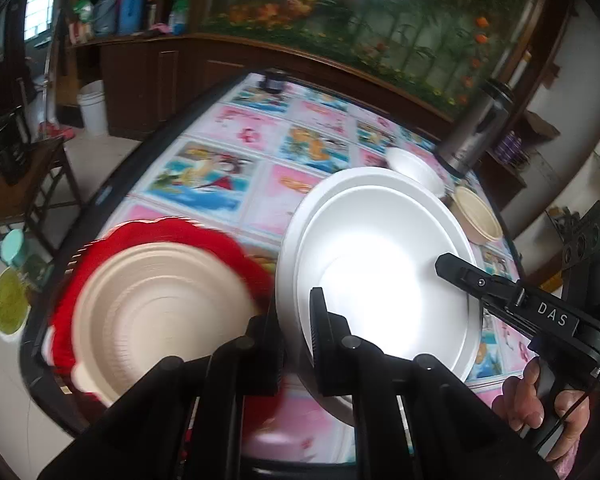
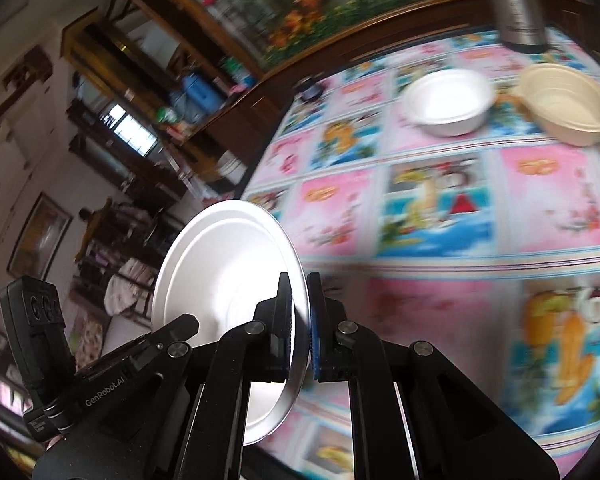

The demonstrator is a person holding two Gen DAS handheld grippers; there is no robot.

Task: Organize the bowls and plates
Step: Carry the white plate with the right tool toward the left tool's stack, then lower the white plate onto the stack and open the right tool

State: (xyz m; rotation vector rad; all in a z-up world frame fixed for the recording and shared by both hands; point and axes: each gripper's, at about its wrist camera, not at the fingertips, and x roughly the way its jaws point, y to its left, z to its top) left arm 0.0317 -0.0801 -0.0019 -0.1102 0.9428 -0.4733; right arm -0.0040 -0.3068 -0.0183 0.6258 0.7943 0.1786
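Note:
My left gripper (image 1: 294,320) is shut on the near rim of a white plate (image 1: 380,272), held tilted above the table. My right gripper (image 1: 454,268) grips the same plate's right rim; in the right wrist view this gripper (image 2: 299,320) is shut on the white plate (image 2: 224,280), seen edge-on. A beige plate (image 1: 156,316) lies on a red plate (image 1: 204,236) at the table's near left. A white bowl (image 2: 448,102) and a beige bowl (image 2: 566,102) stand at the far right; both also show in the left wrist view, white bowl (image 1: 416,168), beige bowl (image 1: 478,216).
The table (image 2: 460,220) has a pink cartoon-patterned cloth. A steel thermos (image 1: 476,128) stands behind the bowls, and a small dark jar (image 1: 274,80) sits at the far edge. A wooden chair (image 1: 28,184) and a white bucket (image 1: 92,108) stand on the floor to the left.

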